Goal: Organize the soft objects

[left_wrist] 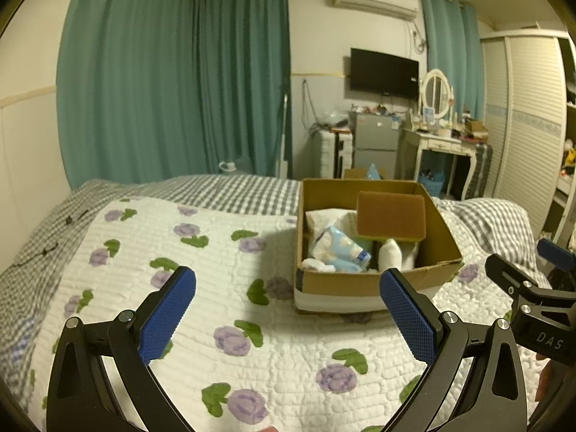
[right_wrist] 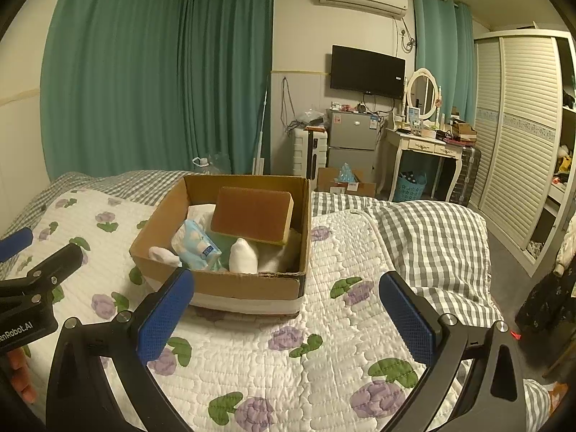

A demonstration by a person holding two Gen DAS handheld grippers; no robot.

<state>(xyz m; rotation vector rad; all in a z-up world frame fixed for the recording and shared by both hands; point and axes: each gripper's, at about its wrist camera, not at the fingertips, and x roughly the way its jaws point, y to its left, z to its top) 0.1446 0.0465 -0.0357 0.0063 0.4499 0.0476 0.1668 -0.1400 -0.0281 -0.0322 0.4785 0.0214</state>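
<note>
1. Nothing soft lies loose on the quilted bedspread anywhere I can see; from these views the gathering looks done, or nearly so, though the edges of the bed are out of sight.
2. All the soft things in view sit inside the cardboard box, which rests on the bedspread ahead of me, between my two tools.
3. Largest inside is the brown sponge, leaning tilted against the back wall over a green layer.
4. Next, the blue-and-white tissue pack lies left of centre, over white cloth I cannot identify.
5. Smaller, a white rolled sock stands near the front wall; a second white piece lies at the front left corner.
6. My left gripper and right gripper both hover over the bedspread, jaws spread wide, holding nothing.
</note>
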